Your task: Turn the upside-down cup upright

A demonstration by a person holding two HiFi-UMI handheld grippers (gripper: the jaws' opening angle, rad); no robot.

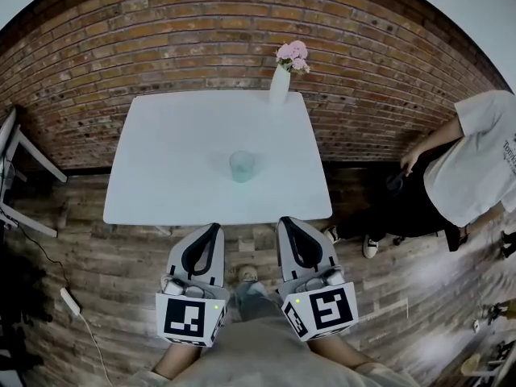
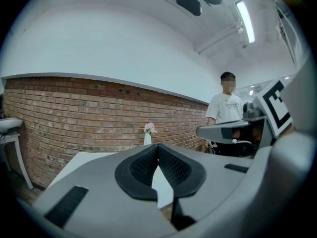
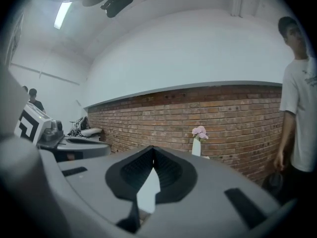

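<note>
A pale blue-green translucent cup (image 1: pixel 242 166) stands alone near the middle of the white table (image 1: pixel 161 151) in the head view; I cannot tell from here which way up it is. My left gripper (image 1: pixel 214 228) and right gripper (image 1: pixel 284 222) are side by side just short of the table's near edge, both shut and empty, pointing level toward the table. In the left gripper view the jaws of my left gripper (image 2: pixel 158 147) meet at the tips; in the right gripper view my right gripper (image 3: pixel 153 149) is the same. The cup is hidden behind the jaws in both gripper views.
A white vase with pink flowers (image 1: pixel 281 77) stands at the table's far edge against the brick wall (image 1: pixel 201 31). A person in a white shirt (image 1: pixel 472 168) stands to the right of the table. White furniture legs (image 1: pixel 20 168) are at the far left. The floor is wood planks.
</note>
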